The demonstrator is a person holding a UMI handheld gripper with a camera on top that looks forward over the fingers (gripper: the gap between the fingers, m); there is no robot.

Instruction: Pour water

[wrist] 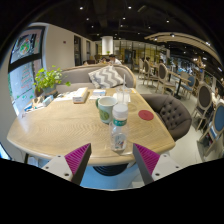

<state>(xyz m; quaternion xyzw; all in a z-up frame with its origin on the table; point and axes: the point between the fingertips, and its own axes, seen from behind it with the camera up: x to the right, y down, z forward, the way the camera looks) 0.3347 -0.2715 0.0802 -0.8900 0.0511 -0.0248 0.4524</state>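
A clear plastic water bottle (119, 127) with a white label stands near the front edge of a round wooden table (60, 125). Behind it stands a green-banded paper cup (106, 108), and a clear glass (123, 97) stands a little farther back. My gripper (112, 158) is open and empty. Its two fingers with magenta pads (78, 157) sit low, in front of the table edge, apart from the bottle. The bottle is just ahead of the fingers, in line with the gap between them.
A red coaster (146, 115) lies right of the bottle. A tissue box (79, 95) and a potted plant (46, 80) sit at the table's far left. A grey sofa with a zigzag cushion (105, 77) is behind, and a dark round stool (172, 113) is at the right.
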